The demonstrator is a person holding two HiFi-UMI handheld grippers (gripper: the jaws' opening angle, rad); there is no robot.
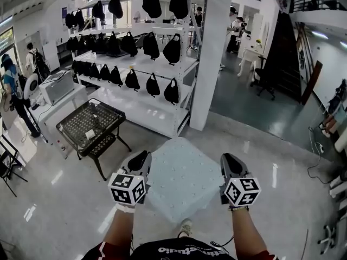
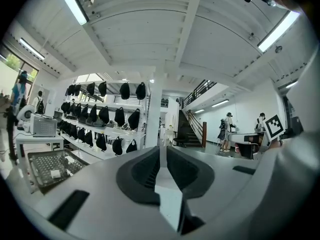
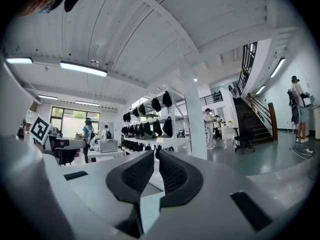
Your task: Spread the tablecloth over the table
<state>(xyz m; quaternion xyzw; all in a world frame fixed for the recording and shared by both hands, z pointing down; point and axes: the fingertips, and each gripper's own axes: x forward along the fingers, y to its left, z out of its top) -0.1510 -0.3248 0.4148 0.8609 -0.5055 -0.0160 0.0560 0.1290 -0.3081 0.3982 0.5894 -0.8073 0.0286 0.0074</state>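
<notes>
Head view. The tablecloth (image 1: 184,177), pale with small dots, hangs stretched in the air in front of the person, above the shiny floor (image 1: 59,199). The left gripper (image 1: 138,161) has its near left corner and the right gripper (image 1: 230,161) its near right corner. The far edge droops away from the person. The cloth is on no table. A black mesh table (image 1: 100,118) stands to its left, apart from it. Behind that are white shelves (image 1: 157,102) with black bags (image 1: 150,45), and a white pillar (image 1: 209,53). A shoe (image 1: 185,227) shows under the cloth's near edge.

Left gripper view. The left gripper (image 2: 162,151) points level. Its jaws are pressed close on a pale fold of the tablecloth (image 2: 170,204), which runs back between the pads.

Right gripper view. The right gripper (image 3: 154,159) also points level. Its jaws are nearly together, with a thin strip of the tablecloth (image 3: 150,209) pinched between them.
</notes>
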